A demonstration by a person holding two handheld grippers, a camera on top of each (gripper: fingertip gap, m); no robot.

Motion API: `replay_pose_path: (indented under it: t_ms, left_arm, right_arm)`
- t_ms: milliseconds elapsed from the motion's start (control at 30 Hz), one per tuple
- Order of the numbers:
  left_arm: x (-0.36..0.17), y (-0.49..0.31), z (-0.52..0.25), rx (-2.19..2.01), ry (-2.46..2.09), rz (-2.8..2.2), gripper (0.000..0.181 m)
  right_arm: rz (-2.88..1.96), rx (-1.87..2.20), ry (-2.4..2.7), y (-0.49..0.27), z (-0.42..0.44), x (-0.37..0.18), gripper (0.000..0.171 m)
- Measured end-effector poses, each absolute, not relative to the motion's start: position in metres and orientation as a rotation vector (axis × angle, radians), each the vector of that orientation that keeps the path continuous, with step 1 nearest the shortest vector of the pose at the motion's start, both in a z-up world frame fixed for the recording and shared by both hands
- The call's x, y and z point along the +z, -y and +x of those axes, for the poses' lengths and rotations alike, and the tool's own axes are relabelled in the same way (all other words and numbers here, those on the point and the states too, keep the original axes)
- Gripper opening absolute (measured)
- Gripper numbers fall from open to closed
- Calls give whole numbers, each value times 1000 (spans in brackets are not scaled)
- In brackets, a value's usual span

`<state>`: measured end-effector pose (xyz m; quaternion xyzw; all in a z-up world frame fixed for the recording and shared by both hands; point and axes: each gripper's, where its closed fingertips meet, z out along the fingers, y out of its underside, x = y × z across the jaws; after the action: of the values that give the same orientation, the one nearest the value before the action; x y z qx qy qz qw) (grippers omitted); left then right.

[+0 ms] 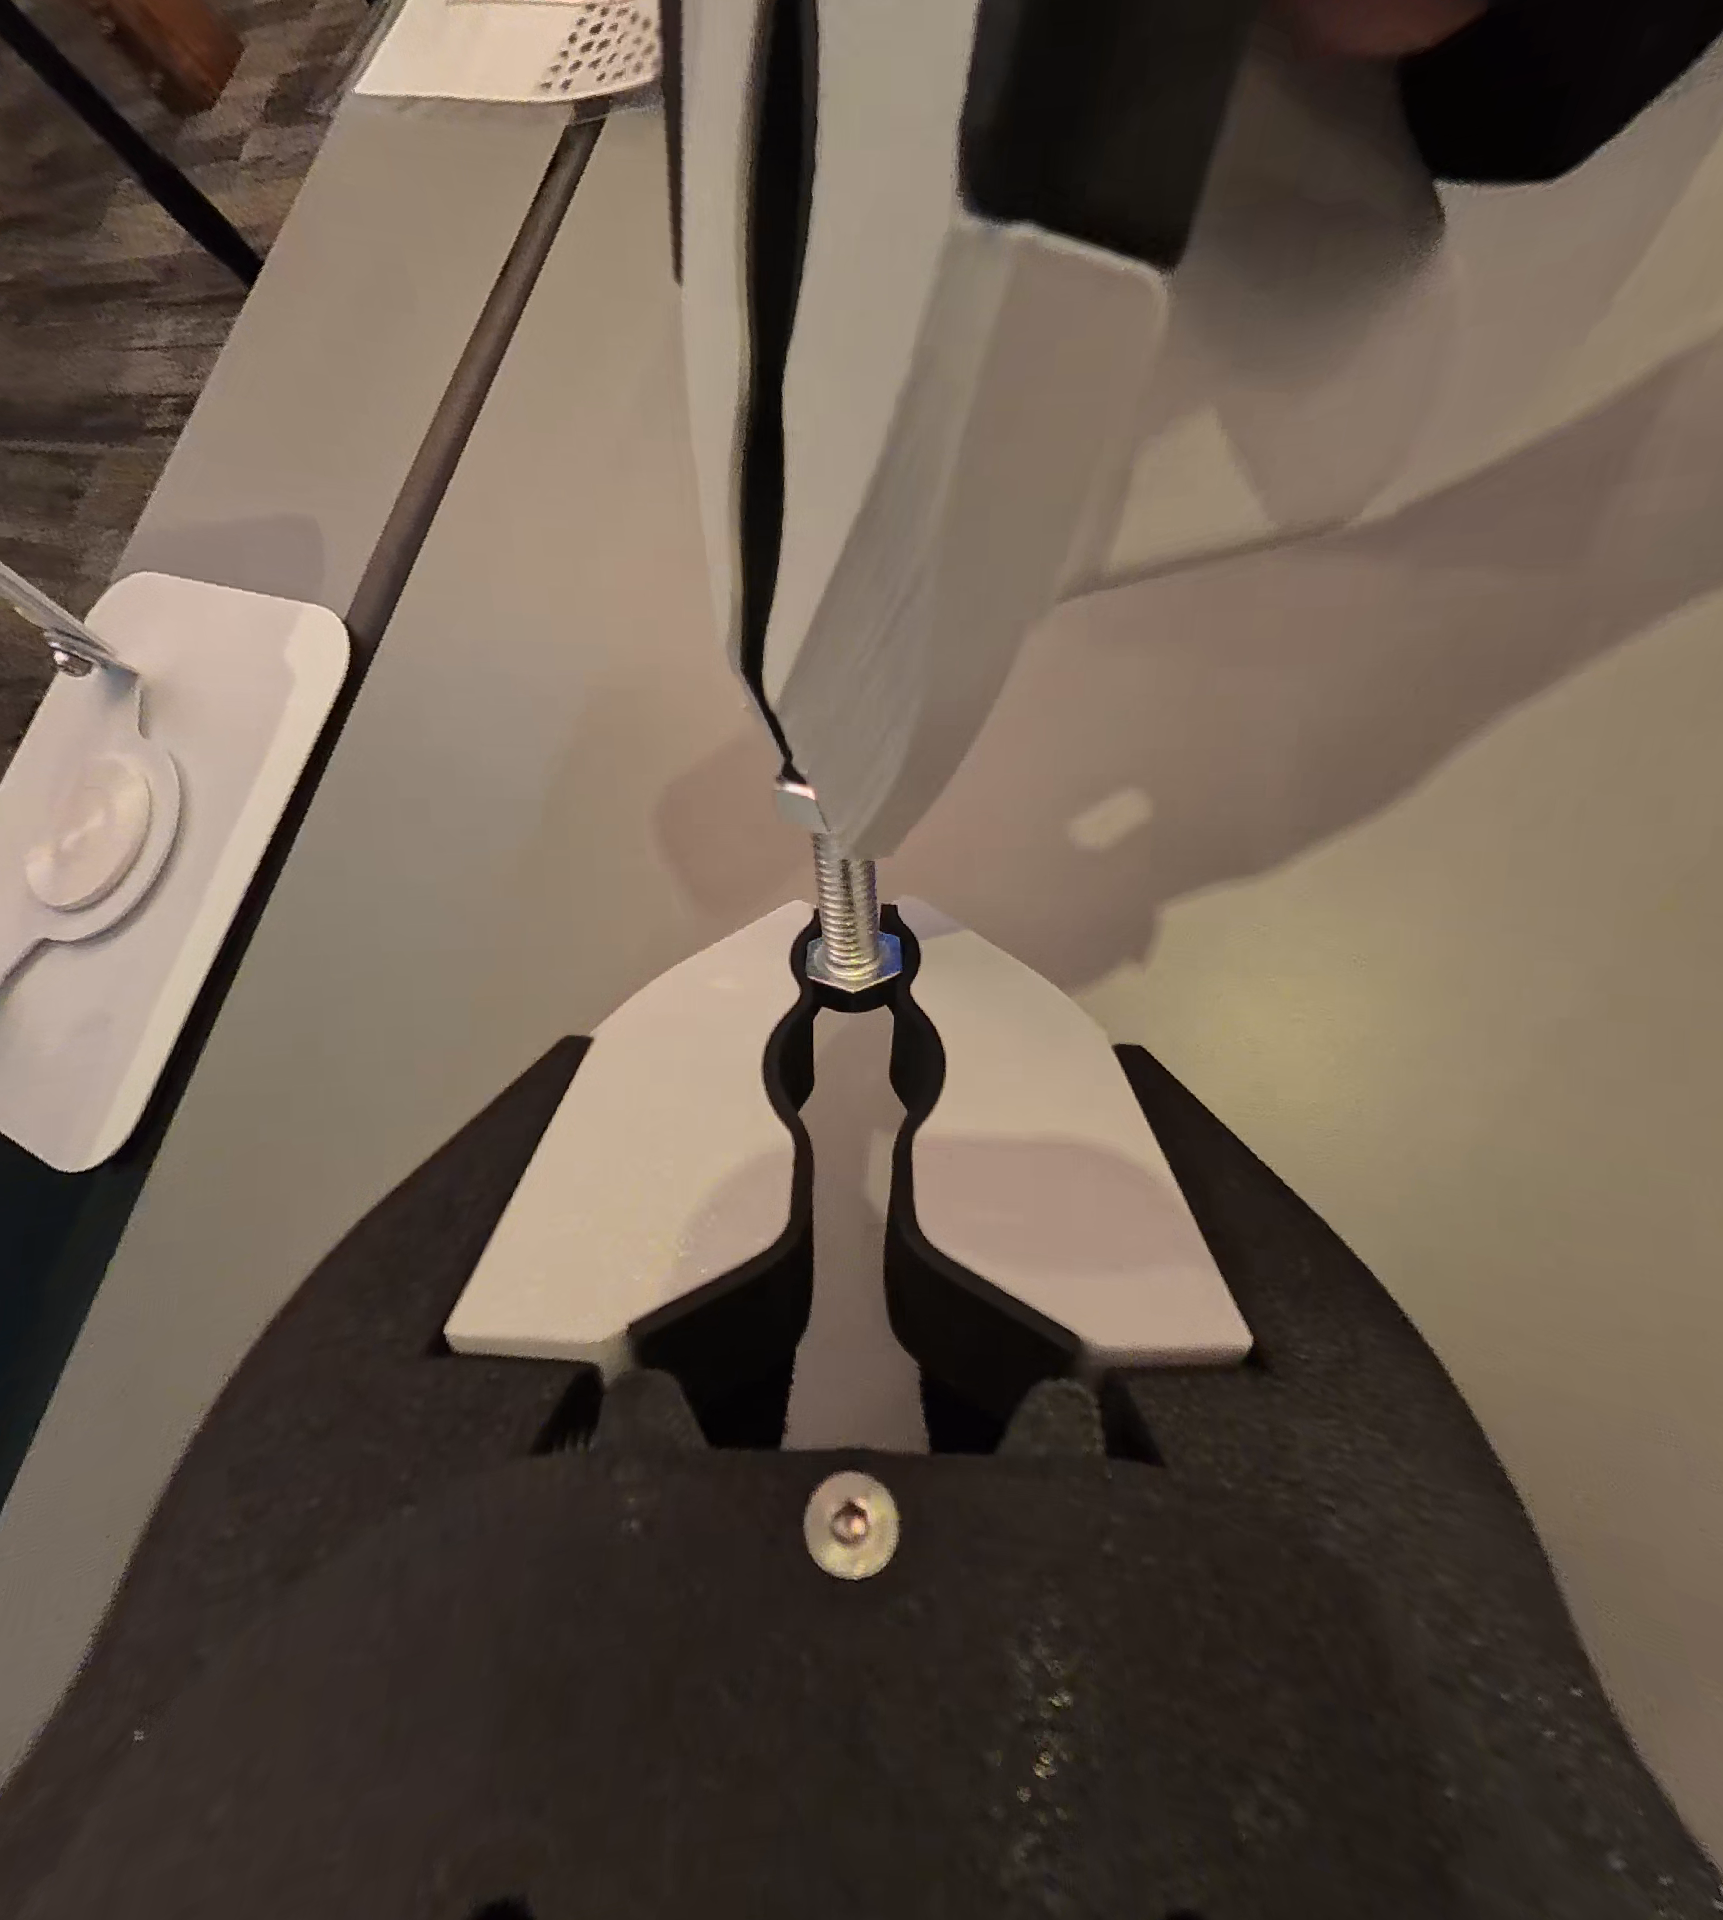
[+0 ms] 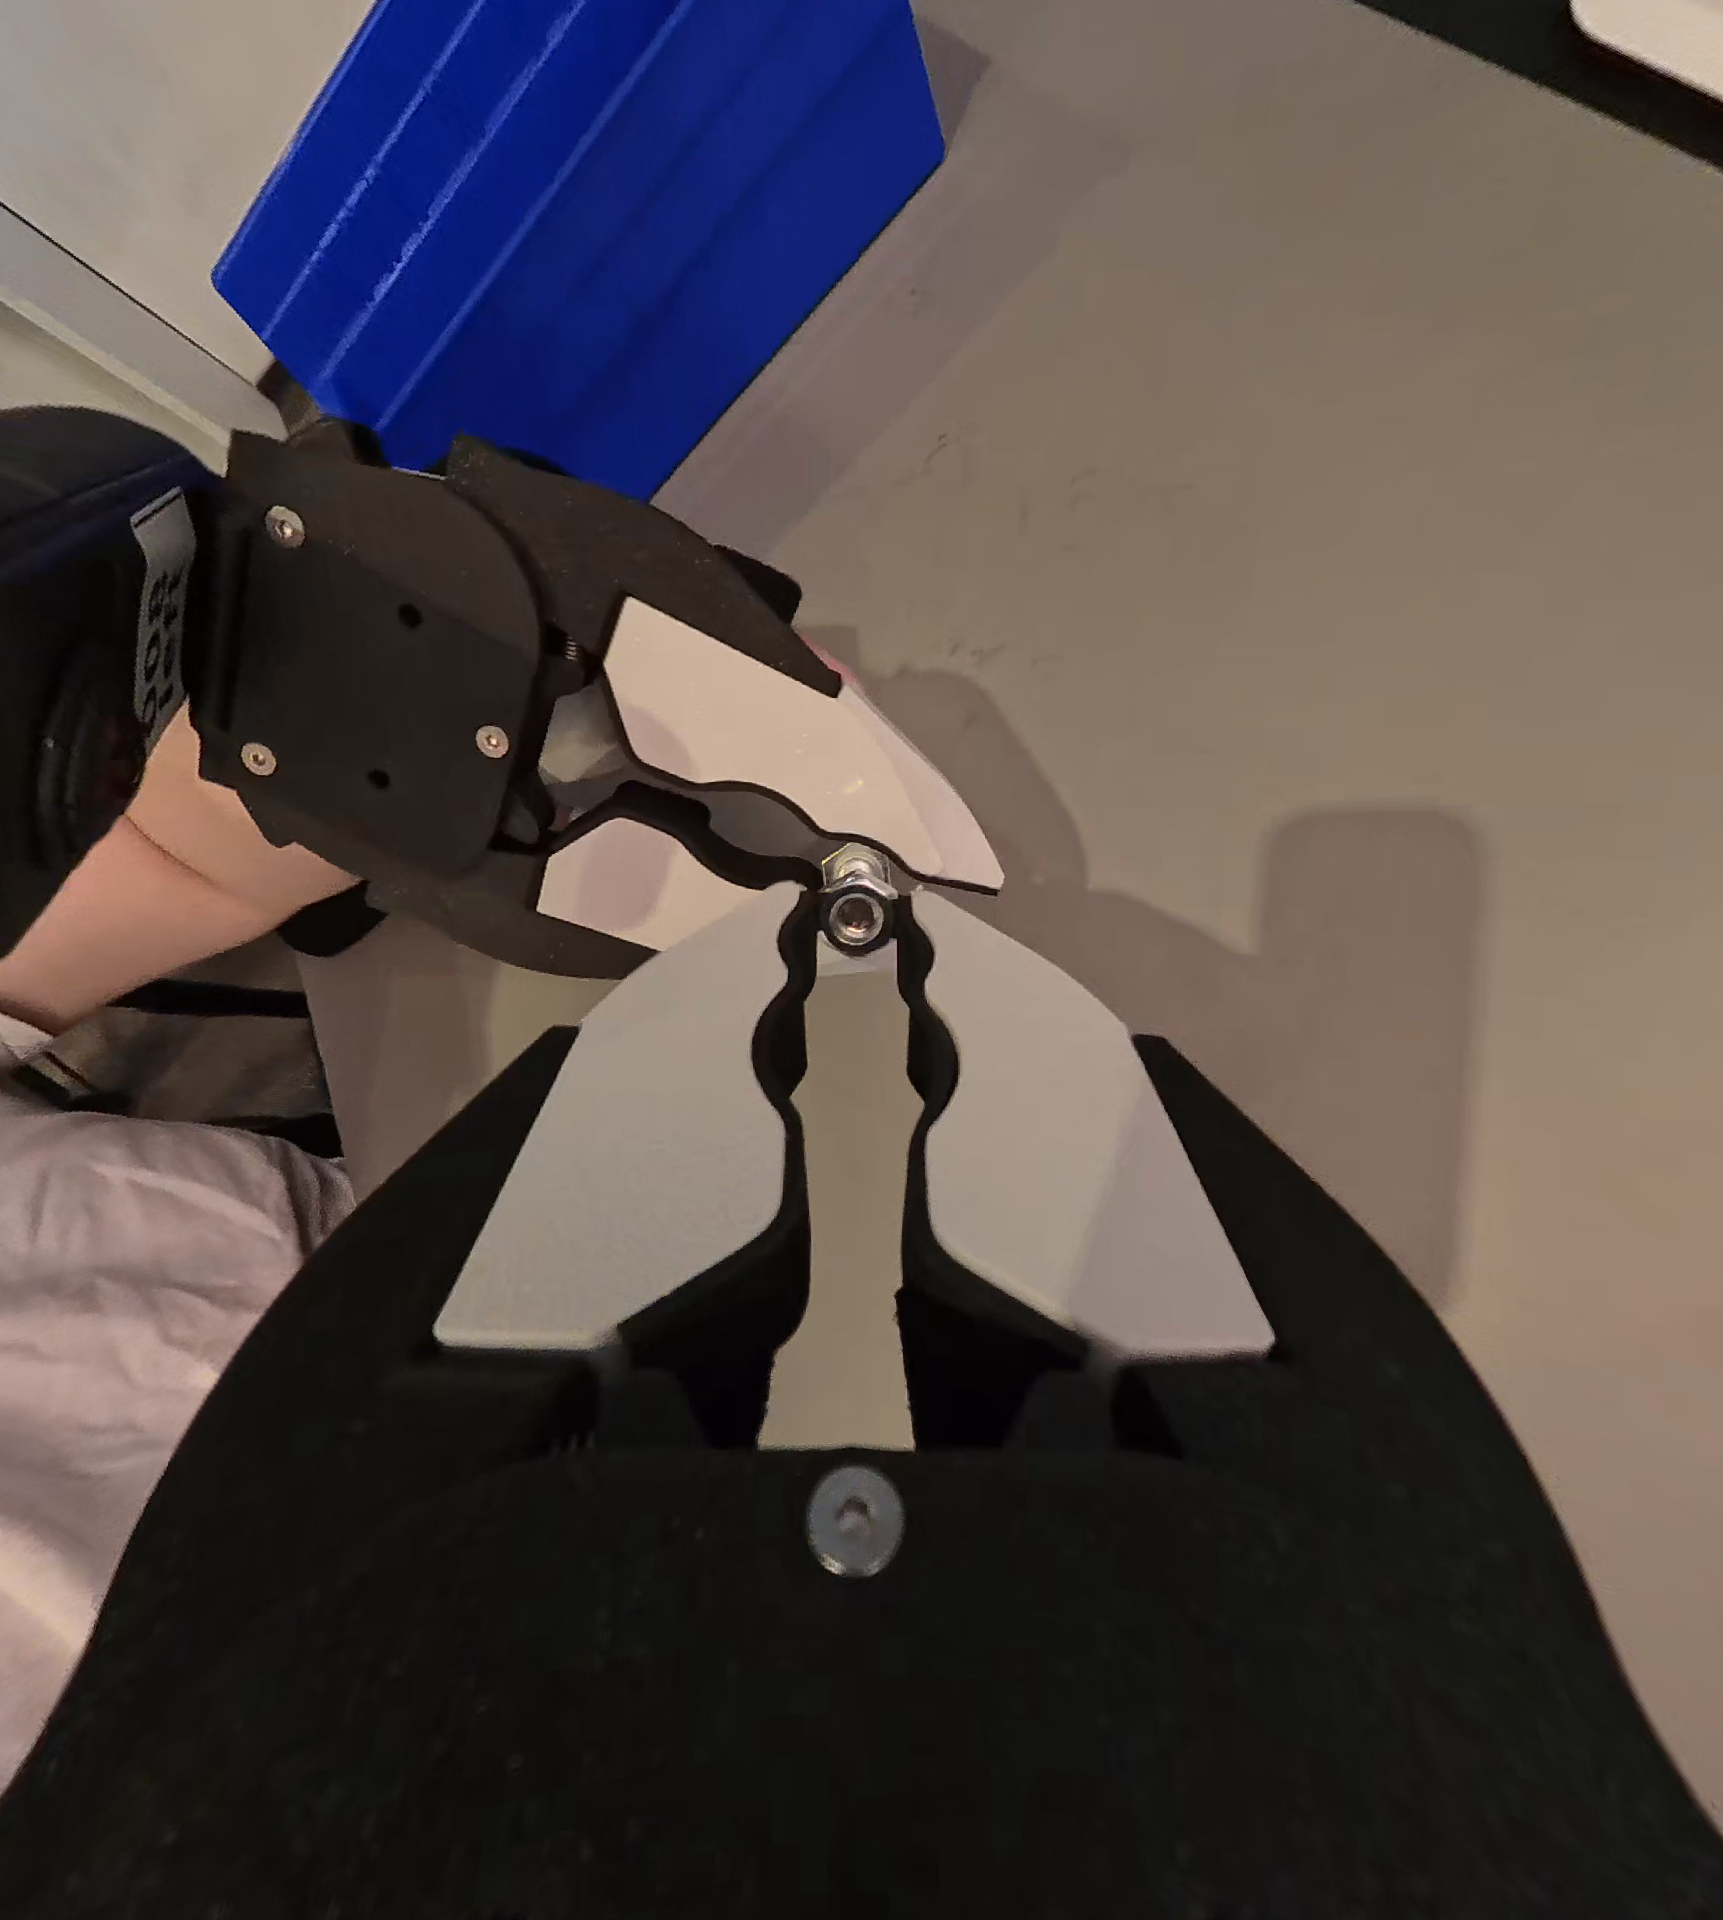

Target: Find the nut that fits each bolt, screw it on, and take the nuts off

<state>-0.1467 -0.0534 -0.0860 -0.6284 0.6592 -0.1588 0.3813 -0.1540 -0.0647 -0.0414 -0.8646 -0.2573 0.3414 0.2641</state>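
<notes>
Both grippers are closed on one assembly in front of the blue plastic bin [image 2: 587,218]: my left gripper [image 1: 852,961] clamps the silver hex nut [image 1: 852,964], my right gripper [image 2: 852,920] the threaded steel bolt [image 1: 841,894], so I rotate coaxially, avoiding cross-threading.

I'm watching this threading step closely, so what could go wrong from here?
1. The left gripper pinches the hex nut only at its fingertips, so a twist might pop it loose.
2. The right gripper clamps just the bolt head; the bolt could tilt and bind the threads.
</notes>
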Motion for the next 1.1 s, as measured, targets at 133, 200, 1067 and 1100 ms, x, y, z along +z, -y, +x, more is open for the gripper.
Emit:
replay_pose_path:
  t_ms: [133,200,1067,1100]
  left_arm:
    - [-85,51,-147,-377,-1674,-1600,9]
    - [-84,50,-148,-337,-1672,-1588,9]
    - [-80,58,-141,-446,-1660,-1575,9]
    - [-80,58,-142,-450,-1659,-1577,9]
  right_arm:
    - [-2336,976,645,64,-154,-41,14]
    - [-2338,997,627,63,-154,-40,14]
    - [-2341,885,743,68,-155,-43,15]
    - [-2341,876,744,68,-155,-43,16]
